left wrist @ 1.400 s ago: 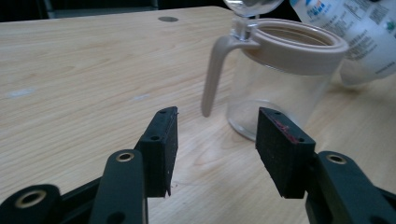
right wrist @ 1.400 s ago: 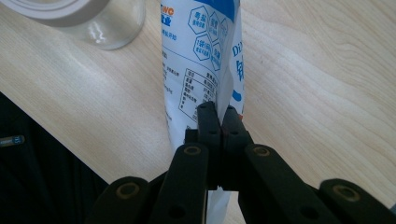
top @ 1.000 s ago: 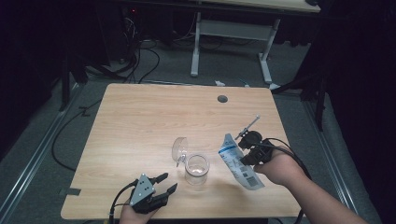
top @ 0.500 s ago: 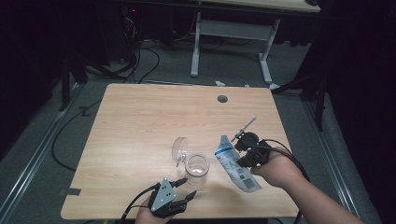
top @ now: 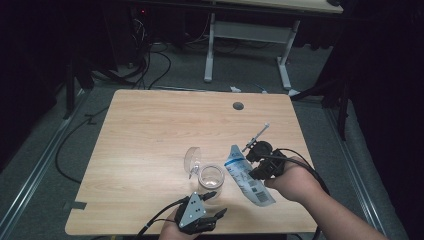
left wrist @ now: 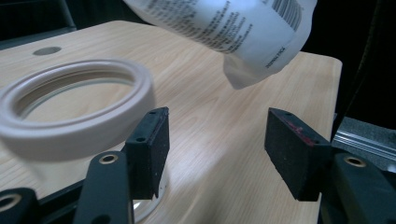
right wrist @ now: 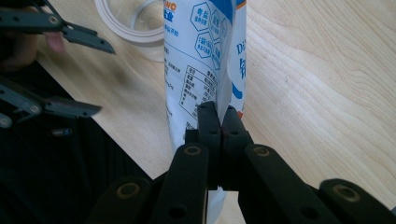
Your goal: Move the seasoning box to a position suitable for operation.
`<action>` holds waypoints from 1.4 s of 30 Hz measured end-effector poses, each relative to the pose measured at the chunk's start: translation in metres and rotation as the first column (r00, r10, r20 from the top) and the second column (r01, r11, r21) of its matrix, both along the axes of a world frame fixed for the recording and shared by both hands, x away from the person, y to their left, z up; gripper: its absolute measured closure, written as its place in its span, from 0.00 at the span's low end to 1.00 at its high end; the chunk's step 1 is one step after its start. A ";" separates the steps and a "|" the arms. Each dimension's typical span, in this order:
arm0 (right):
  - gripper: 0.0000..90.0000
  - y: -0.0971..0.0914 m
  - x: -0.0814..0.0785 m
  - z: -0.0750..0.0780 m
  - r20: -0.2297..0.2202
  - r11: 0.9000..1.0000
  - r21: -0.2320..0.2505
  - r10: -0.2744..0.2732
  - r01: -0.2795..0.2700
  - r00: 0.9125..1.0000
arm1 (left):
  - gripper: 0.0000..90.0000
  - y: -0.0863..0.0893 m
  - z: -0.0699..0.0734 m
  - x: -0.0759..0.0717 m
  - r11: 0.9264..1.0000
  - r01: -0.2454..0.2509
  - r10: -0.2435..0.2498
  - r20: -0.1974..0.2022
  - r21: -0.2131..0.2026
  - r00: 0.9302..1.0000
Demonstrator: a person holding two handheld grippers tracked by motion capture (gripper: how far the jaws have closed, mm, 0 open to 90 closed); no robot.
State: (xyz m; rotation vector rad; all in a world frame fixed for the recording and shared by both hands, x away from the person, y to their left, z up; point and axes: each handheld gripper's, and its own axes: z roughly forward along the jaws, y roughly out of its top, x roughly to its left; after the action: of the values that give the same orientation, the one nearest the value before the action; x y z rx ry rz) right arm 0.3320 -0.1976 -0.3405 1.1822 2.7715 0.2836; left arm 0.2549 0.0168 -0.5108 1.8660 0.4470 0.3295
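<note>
The white printed pouch (top: 248, 175) was held clamped near its lower edge between the closed jaws of the right gripper (top: 259, 161), tilted so that its top corner leaned toward the open glass jar (top: 210, 177) just beside it. In the right gripper view the pouch (right wrist: 205, 60) rose straight up from the pinched fingertips (right wrist: 208, 122), with the jar rim beyond its far end.

Compared with a second before, the left gripper (top: 214, 204) had been carried along the near edge of the table (top: 150, 130) to a place right below the jar, and its jaws had just been opened further. In the left gripper view nothing was gripped: the jar (left wrist: 74, 105) stood just outside one pad (left wrist: 148, 150), and bare wood lay between the two pads. The jar's clear hinged lid (top: 192, 160) stood thrown back on its far side.

It was judged that the jar was about to be steadied for filling, with the pouch kept poised beside its mouth.
</note>
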 end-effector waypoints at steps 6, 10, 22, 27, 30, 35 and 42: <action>1.00 0.002 -0.003 0.001 -0.009 1.000 -0.001 0.003 -0.003 1.000 | 0.42 -0.013 -0.003 0.001 1.000 0.016 -0.016 -0.004 -0.007 1.000; 1.00 0.003 -0.004 0.000 -0.019 1.000 0.002 0.006 -0.006 1.000 | 0.40 -0.022 -0.004 0.001 0.999 0.032 -0.032 -0.003 -0.009 0.999; 1.00 0.012 -0.007 0.001 -0.025 1.000 0.015 0.022 -0.022 0.999 | 0.37 -0.045 -0.010 0.005 0.998 0.062 -0.062 -0.017 -0.001 0.998; 1.00 0.017 -0.008 0.004 -0.021 0.999 0.026 0.039 -0.038 0.999 | 0.36 -0.047 -0.010 0.006 0.998 0.058 -0.059 -0.022 -0.006 0.998; 1.00 0.019 -0.009 0.006 -0.018 0.999 0.021 0.043 -0.042 0.999 | 0.36 -0.048 -0.009 0.007 0.998 0.059 -0.059 -0.021 -0.013 0.998; 1.00 0.023 -0.012 0.013 -0.011 0.999 0.022 0.044 -0.043 0.999 | 0.35 -0.052 -0.006 0.008 0.998 0.062 -0.062 -0.013 -0.019 0.998; 1.00 0.030 -0.016 0.018 -0.005 0.998 0.030 0.058 -0.058 0.998 | 0.33 -0.061 -0.003 0.006 0.998 0.063 -0.063 0.019 -0.007 0.998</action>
State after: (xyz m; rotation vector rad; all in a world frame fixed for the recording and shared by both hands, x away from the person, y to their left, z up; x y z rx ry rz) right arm 0.3162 -0.1673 -0.3224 1.1122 2.8193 0.3286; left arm 0.2605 -0.0439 -0.5138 1.8644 0.3756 0.3019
